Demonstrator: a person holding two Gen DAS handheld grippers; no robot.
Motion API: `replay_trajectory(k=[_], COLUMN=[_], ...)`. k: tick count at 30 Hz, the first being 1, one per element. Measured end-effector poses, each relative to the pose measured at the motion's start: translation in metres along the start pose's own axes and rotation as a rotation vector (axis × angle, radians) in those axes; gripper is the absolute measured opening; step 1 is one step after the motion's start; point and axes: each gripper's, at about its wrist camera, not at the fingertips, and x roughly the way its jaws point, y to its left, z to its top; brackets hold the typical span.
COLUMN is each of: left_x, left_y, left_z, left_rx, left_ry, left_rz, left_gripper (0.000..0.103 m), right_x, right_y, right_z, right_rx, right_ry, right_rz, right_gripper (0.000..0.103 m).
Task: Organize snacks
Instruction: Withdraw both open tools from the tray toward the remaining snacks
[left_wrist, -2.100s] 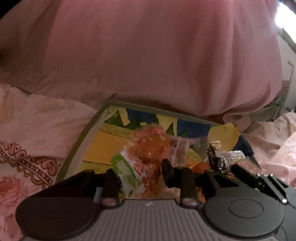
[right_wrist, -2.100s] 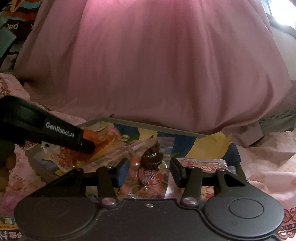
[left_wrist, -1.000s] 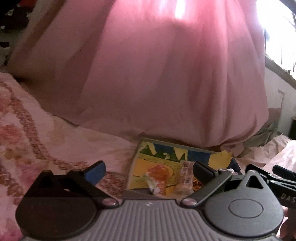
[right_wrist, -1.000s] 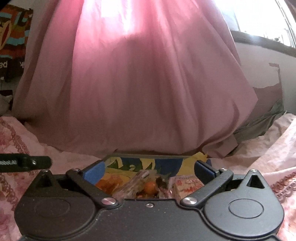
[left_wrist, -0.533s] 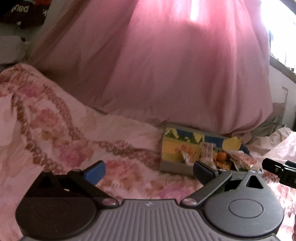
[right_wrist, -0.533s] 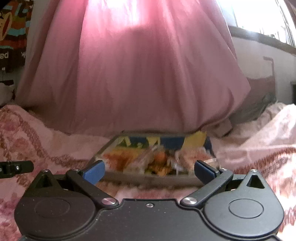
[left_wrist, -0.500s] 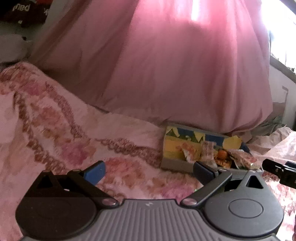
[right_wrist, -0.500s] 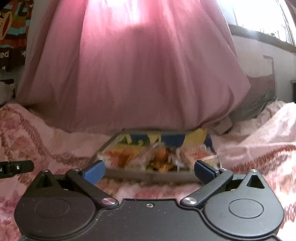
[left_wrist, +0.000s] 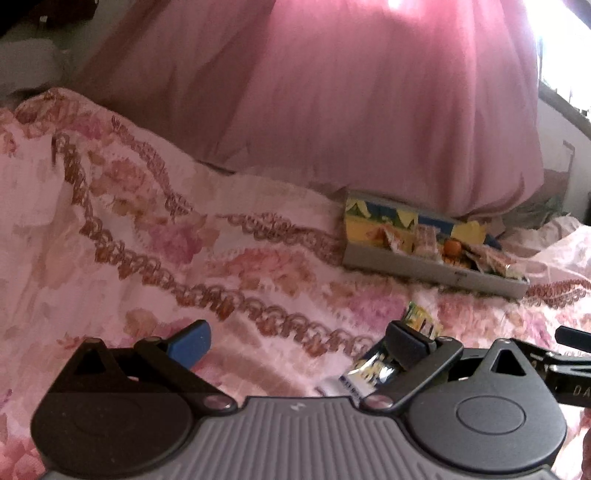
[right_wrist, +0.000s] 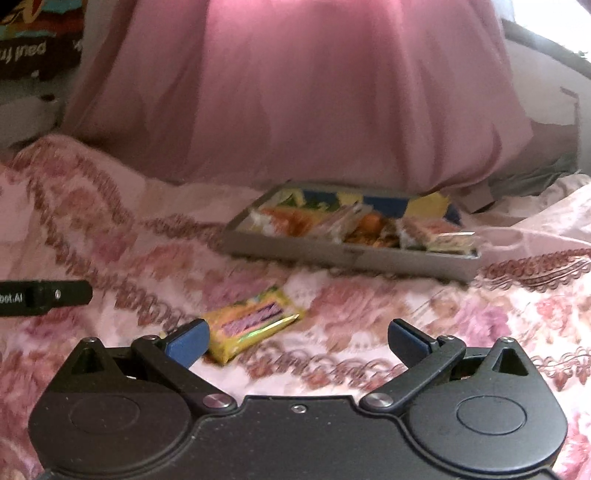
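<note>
Lying on the floral bedspread (right_wrist: 388, 332), a yellow snack packet (right_wrist: 251, 325) shows whole only in the right wrist view; the left view hides it partly behind a finger. Both the left gripper (left_wrist: 295, 339) and right gripper (right_wrist: 297, 338) are spread wide, empty. Beyond sits the snack-filled tray (right_wrist: 332, 258), against a pink curtain (right_wrist: 314, 92).

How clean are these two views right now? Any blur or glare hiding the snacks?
Left wrist view: window glare blows out the top right corner; the tray is small but readable, and the yellow packet is partly hidden behind a finger of the open left tongs. Right wrist view: the bedspread and yellow packet are smeared by motion blur; the right tongs stay sharp.
</note>
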Motion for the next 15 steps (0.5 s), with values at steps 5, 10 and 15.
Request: replay_trajectory(k=[5,10,15], left_x=[0.005,0.009,0.014], left_y=[0.009,0.009,0.002], left_z=[-0.007,-0.01,-0.012], left_rx=[0.013,0.055,0.109], left_ry=[0.04,0.062,0.078], left_rz=[0.017,0.012,-0.01], left_gripper=[0.103,0.103,0.103], right_x=[0.006,0.013,0.018], right_y=[0.006,0.004,0.004], right_z=[-0.006,-0.007,-0.004], right_rx=[-0.007,0.005,0.006], right_ry=[0.027,0.052,0.052], right_rz=[0.019,0.033,0.041], right_gripper=[0.102,0.102,0.102])
